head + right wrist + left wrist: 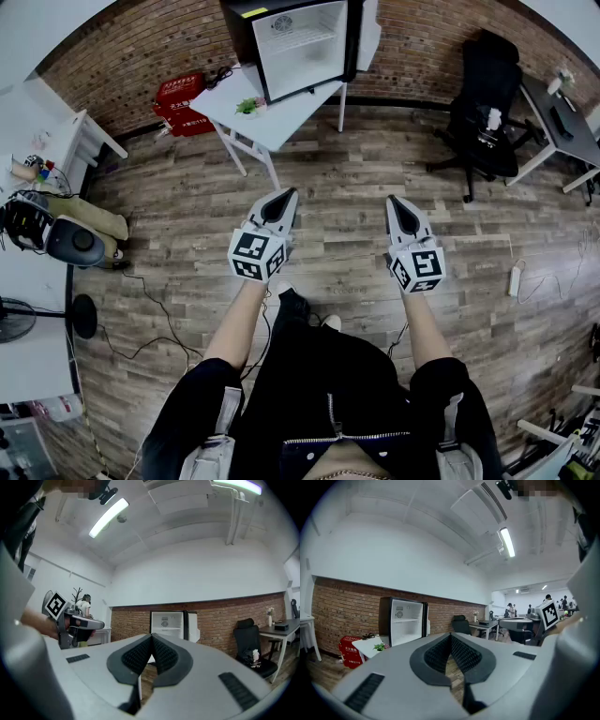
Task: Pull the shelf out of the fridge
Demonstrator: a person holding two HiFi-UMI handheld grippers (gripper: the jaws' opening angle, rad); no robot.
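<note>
A small black fridge (pixel 302 42) stands open on a white table (pixel 281 117) at the far wall, its white inside showing a wire shelf (pixel 302 39). The fridge (pixel 401 620) also shows far off in the left gripper view, and the fridge (pixel 169 623) in the right gripper view. My left gripper (pixel 283 198) and right gripper (pixel 397 202) are held side by side over the wooden floor, well short of the table. Both are shut with nothing between the jaws. The pads (pixel 459 651) and pads (pixel 161 653) meet at their tips.
A black office chair (pixel 483 98) and a dark desk (pixel 562 122) stand at the right. A red box (pixel 183 101) sits by the brick wall. White tables with clutter (pixel 37 169) line the left, and cables (pixel 141 300) trail over the floor.
</note>
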